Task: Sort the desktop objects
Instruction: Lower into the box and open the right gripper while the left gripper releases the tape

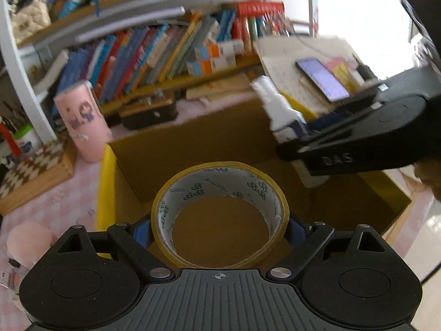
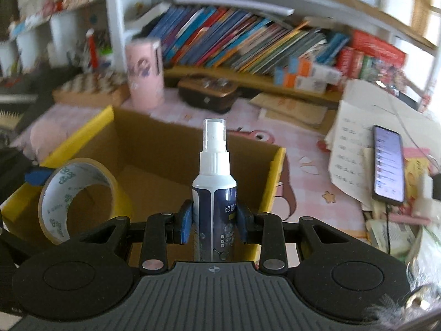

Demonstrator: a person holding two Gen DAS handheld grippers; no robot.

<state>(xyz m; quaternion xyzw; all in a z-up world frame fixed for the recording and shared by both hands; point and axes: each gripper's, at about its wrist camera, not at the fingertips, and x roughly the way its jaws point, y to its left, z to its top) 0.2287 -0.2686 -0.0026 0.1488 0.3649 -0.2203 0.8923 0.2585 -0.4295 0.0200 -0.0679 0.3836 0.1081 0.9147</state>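
Left wrist view: the left gripper [image 1: 220, 229], spread wide, clasps a tape roll [image 1: 220, 215] over the open cardboard box [image 1: 106, 182]. Just beyond, the right gripper [image 2: 213, 220], closed narrow, pinches a spray bottle [image 2: 214, 182] above the same box. The box floor looks bare, so neither is dropped yet. Farther off, a pink tumbler [image 1: 82, 121] and phone [image 2: 388, 162] remain on the desk.

Glossy tape roll [image 1: 220, 215]; matt cardboard box [image 1: 193, 143]; plastic spray bottle [image 2: 214, 182].
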